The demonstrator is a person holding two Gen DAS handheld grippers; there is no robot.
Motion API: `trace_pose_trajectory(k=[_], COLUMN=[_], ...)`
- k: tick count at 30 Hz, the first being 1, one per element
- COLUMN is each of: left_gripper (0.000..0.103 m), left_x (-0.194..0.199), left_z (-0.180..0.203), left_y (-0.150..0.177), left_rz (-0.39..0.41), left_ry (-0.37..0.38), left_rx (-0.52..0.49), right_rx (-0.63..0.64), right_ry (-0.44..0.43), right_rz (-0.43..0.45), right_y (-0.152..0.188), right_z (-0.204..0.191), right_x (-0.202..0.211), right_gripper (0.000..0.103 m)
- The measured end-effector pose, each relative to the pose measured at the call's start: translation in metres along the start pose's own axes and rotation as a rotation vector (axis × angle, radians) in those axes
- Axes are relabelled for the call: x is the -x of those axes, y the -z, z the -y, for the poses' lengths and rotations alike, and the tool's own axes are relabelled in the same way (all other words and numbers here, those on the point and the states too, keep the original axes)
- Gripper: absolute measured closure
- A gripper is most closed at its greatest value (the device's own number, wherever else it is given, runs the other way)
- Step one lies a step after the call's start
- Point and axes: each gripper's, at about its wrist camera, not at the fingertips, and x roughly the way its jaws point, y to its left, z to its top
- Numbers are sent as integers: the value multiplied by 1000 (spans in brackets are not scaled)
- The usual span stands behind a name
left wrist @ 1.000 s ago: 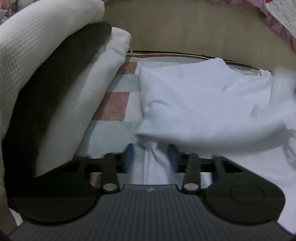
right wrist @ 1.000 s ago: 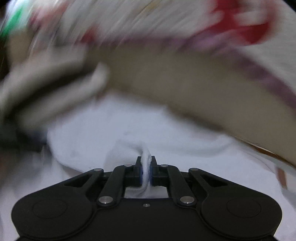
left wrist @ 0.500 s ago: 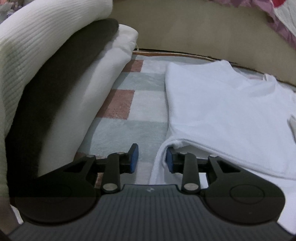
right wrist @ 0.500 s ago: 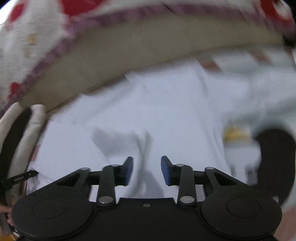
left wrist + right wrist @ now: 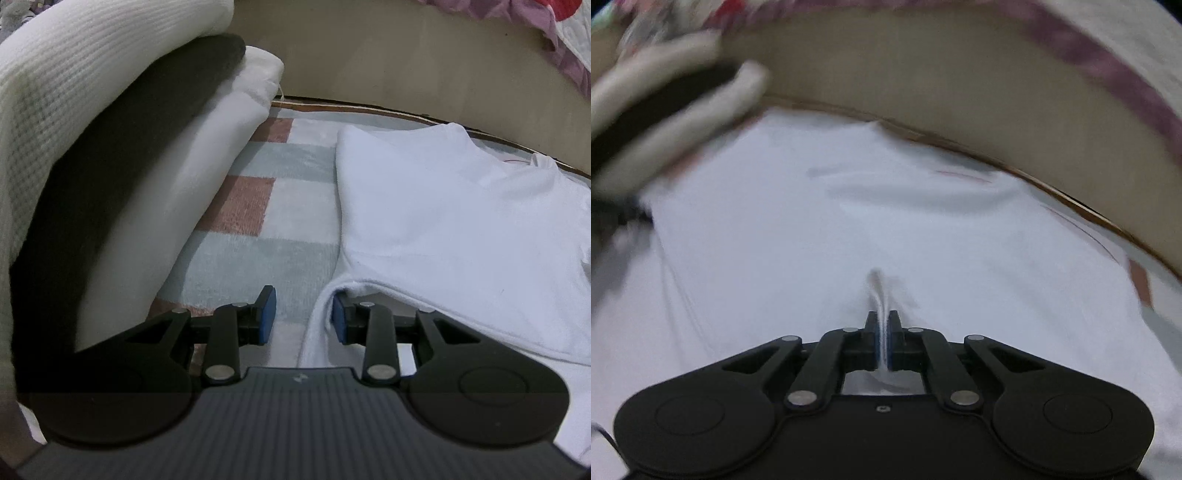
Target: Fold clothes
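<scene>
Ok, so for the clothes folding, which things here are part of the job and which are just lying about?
Part of the job:
white shirt
right gripper, shut on a pinch of the shirt
left gripper, open at the shirt's edge

Just lying about:
checked blanket underneath
stack of folded clothes
patterned quilt

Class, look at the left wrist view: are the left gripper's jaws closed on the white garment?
No: the left gripper stands open beside the white garment.

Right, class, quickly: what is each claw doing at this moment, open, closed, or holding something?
Left claw: open, holding nothing; the white garment edge lies beside one pad.
Right claw: just closed, pinching a fold of the white garment.
</scene>
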Motion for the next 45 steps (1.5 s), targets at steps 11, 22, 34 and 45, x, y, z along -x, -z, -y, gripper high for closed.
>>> trace_pose_trajectory(k=[11, 22, 34, 45], left_gripper=[56, 53, 26, 24], left_x=[0, 52, 12, -87], left_z=[1, 13, 81, 135], left_y=[-3, -20, -66, -143], left_rz=[-38, -60, -76, -160], left_ry=[-38, 110, 120, -139], left_rx=[-30, -73, 167, -21], right_rx=[-414, -490, -301, -273], right_ry=[121, -35, 59, 54], right_rz=[-188, 15, 177, 206], right_y=[92, 107, 79, 78], right_z=[103, 111, 87, 81], right_x=[50, 45, 75, 70], right_gripper=[89, 85, 95, 95])
